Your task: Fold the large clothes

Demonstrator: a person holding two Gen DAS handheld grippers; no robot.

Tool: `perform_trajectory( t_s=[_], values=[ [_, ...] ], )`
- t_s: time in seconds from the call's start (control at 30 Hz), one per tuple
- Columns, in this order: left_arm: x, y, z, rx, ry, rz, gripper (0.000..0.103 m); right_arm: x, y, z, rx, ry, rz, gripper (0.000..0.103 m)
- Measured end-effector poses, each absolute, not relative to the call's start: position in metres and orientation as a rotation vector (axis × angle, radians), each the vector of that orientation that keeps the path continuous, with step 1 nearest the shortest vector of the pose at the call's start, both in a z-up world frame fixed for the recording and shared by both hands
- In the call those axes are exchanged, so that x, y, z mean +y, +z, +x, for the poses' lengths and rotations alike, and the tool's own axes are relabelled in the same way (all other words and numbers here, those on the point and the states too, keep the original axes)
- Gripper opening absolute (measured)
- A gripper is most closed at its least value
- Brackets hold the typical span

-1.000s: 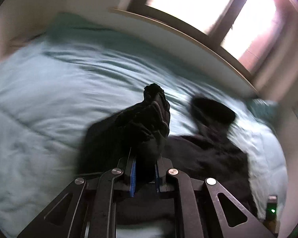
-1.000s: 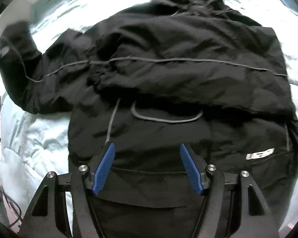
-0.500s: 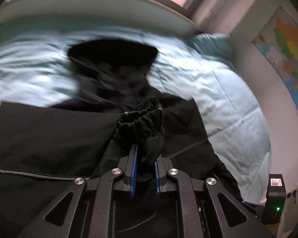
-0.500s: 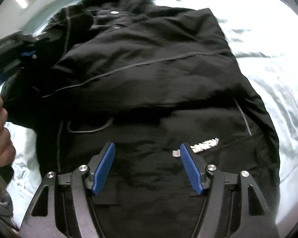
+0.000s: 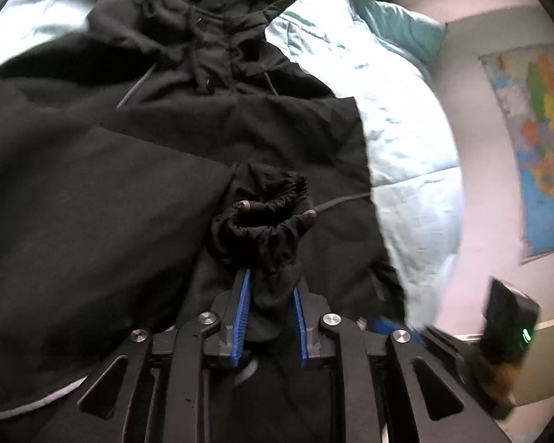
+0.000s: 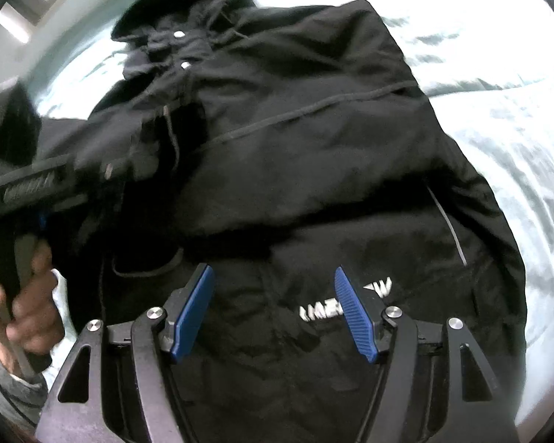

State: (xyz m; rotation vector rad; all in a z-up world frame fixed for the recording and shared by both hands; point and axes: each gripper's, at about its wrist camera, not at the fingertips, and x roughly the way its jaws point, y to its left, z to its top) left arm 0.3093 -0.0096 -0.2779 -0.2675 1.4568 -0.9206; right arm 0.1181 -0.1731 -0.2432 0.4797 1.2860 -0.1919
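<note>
1. Showing white lettering (image 6: 345, 301) on the lower front of the black hooded jacket (image 6: 314, 155), partly hidden behind a blue finger and too blurred for reading.
2. Hanging on the wall beside the bed: a colored map (image 5: 539, 147), its text too small for reading.
3. Lying spread front-up across the light blue bedspread (image 6: 509, 140), hood toward the far side.
4. Pinching the gathered elastic sleeve cuff (image 5: 266, 217) in the left hand-held gripper (image 5: 269, 295), fingers pressed against the bunched fabric, held over the jacket's chest.
5. Hovering with the right hand-held gripper (image 6: 273, 284) spread wide above the jacket's hem, gripping nothing.
</note>
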Motion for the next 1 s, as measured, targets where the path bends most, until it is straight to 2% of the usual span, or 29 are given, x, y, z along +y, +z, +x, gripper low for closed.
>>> perform_trajectory(
  t_s=[0.03, 0.07, 0.1, 0.13, 0.2, 0.4, 0.63, 0.67, 0.7, 0.8, 0.9, 1.0],
  values=[
    [-0.003, -0.275, 0.306, 1.466, -0.936, -0.286, 0.033, -0.173, -0.239, 0.123, 1.274, -0.176, 0.491, 0.07],
    [0.002, -0.272, 0.304, 1.475, -0.949, -0.306, 0.046, -0.171, -0.235, 0.128, 1.261, -0.161, 0.498, 0.07],
    [0.011, -0.267, 0.299, 1.472, -0.955, -0.327, 0.053, -0.17, -0.23, 0.136, 1.244, -0.146, 0.498, 0.07],
    [0.019, -0.26, 0.295, 1.454, -0.945, -0.339, 0.055, -0.17, -0.229, 0.141, 1.236, -0.143, 0.488, 0.07],
    [0.028, -0.248, 0.289, 1.415, -0.941, -0.339, 0.064, -0.167, -0.227, 0.157, 1.223, -0.124, 0.489, 0.07],
    [0.056, -0.23, 0.282, 1.362, -0.868, -0.282, 0.064, -0.155, -0.235, 0.181, 1.231, -0.053, 0.575, 0.07],
    [0.086, -0.214, 0.282, 1.301, -0.786, -0.246, 0.064, -0.143, -0.286, 0.211, 1.311, -0.009, 0.796, 0.071],
    [0.087, -0.213, 0.282, 1.3, -0.769, -0.232, 0.064, -0.143, -0.29, 0.214, 1.313, 0.002, 0.828, 0.066],
    [0.088, -0.212, 0.28, 1.3, -0.759, -0.221, 0.064, -0.142, -0.292, 0.216, 1.297, 0.026, 0.865, 0.048],
    [0.09, -0.205, 0.278, 1.269, -0.733, -0.174, 0.064, -0.134, -0.274, 0.218, 1.238, 0.05, 0.785, 0.033],
    [0.095, -0.186, 0.28, 1.227, -0.737, -0.165, 0.064, -0.14, -0.244, 0.216, 1.179, -0.003, 0.658, 0.028],
    [0.098, -0.164, 0.286, 1.171, -0.755, -0.172, 0.065, -0.169, -0.203, 0.206, 1.095, -0.097, 0.544, 0.027]
  ],
)
